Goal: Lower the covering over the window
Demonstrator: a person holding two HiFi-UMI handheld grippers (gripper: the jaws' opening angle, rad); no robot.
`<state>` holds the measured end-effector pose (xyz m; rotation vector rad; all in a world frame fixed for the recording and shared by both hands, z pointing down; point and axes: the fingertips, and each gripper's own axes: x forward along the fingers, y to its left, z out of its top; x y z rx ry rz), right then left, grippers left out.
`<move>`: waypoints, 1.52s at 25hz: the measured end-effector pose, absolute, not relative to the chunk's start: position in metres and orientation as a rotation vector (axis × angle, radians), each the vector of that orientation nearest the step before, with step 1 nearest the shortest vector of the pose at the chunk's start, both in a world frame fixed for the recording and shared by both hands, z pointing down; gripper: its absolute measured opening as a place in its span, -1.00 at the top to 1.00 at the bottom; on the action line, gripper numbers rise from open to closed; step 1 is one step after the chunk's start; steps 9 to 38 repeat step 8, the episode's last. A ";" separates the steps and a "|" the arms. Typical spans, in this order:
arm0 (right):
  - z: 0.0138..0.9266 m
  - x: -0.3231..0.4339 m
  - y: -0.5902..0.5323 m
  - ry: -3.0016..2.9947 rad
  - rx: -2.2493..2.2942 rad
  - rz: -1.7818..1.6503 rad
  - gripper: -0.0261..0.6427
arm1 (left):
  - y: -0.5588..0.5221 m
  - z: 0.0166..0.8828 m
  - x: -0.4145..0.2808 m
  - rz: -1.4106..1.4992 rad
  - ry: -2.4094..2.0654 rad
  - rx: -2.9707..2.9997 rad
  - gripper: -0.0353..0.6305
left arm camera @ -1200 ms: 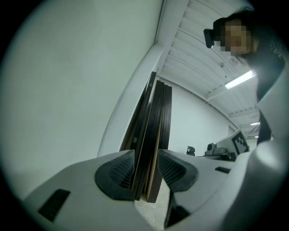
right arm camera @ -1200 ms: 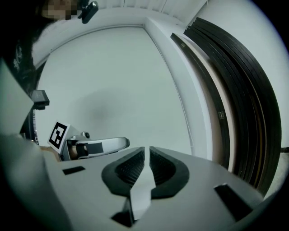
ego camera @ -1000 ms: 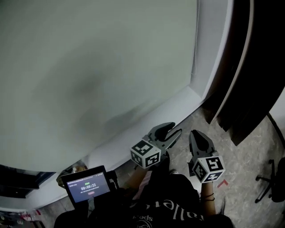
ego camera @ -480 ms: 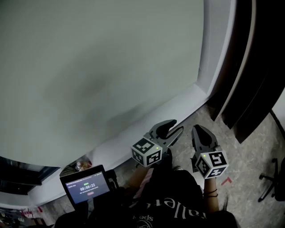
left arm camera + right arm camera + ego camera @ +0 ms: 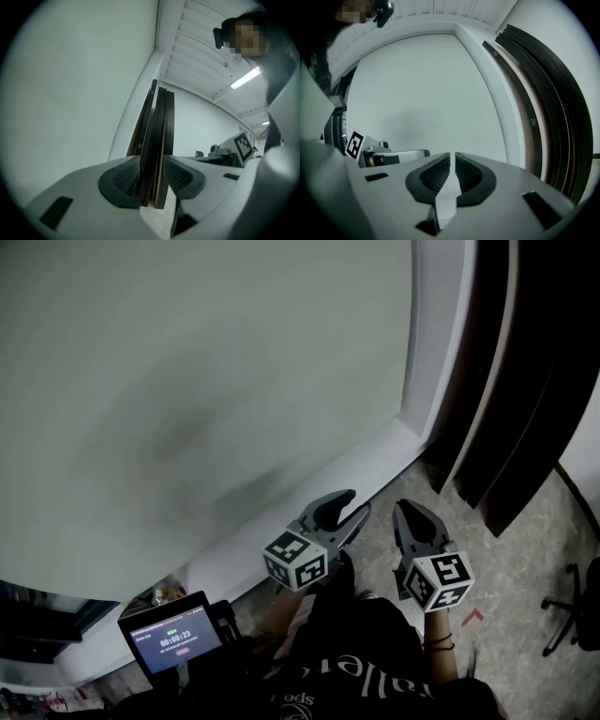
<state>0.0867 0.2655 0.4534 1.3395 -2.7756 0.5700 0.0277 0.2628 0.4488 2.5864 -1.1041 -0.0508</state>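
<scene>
Change since a second ago is minimal: only the head view has wobbled a bit, and the timer on the tablet (image 5: 175, 641) has ticked on. Both grippers have stayed low in front of the person, just off the white sill (image 5: 375, 460), side by side and apart from each other.

The covering (image 5: 206, 381) is a pale grey sheet that fills nearly the whole window. Its surface looks the same across all three head views, so nothing is pulling it now. On the right its lower edge reaches the sill. At the far left a dark band shows between edge and sill, and I can't tell if that is bare glass.

Left gripper (image 5: 359, 503): fingers (image 5: 126, 180) spread, nothing pinched. The dark panels (image 5: 506, 381) beside the window only show through the gap from well behind.

Right gripper (image 5: 405, 510): pads (image 5: 436, 176) pressed almost together, a thin slit left between them, empty.

No cord or chain is visible in any view.

Judgement: the covering looks already down, or as good as. With neither gripper on it and neither moving, this reads as a pause at or after the end of the lowering.
</scene>
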 end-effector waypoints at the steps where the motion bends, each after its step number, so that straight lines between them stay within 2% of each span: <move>1: 0.453 0.086 0.266 -2.775 1.337 0.567 0.86 | 0.263 0.449 0.028 -0.052 -1.102 2.586 0.42; 38: 0.457 0.086 0.265 -2.764 1.333 0.576 0.86 | 0.263 0.452 0.027 -0.049 -1.096 2.579 0.42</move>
